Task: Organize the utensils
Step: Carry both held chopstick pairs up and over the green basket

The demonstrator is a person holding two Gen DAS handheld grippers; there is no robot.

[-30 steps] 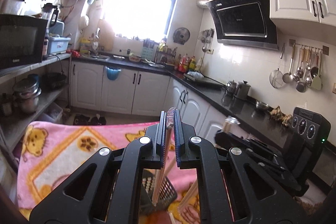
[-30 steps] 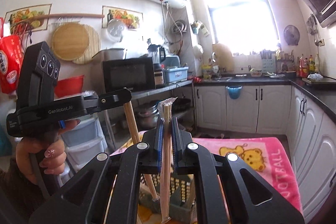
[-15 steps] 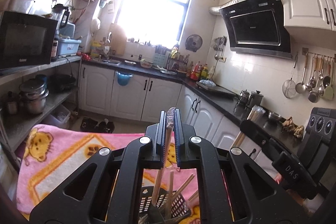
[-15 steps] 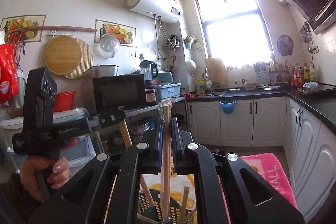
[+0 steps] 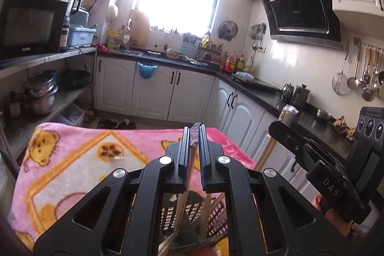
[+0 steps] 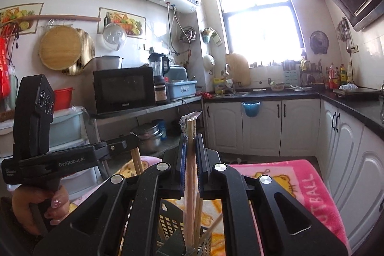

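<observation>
The left gripper (image 5: 194, 155) and right gripper (image 6: 190, 160) each clamp wrapped chopsticks (image 6: 190, 169) (plastic sleeves on top) above the black basket (image 6: 168, 222).

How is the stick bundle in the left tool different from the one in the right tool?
The left tool holds its wrapped chopsticks leaning; the right tool holds its wrapped chopsticks nearly upright. The right bundle pokes higher above its tool than the left one does. Both are gripped shut, with lower ends down in the black basket.
</observation>
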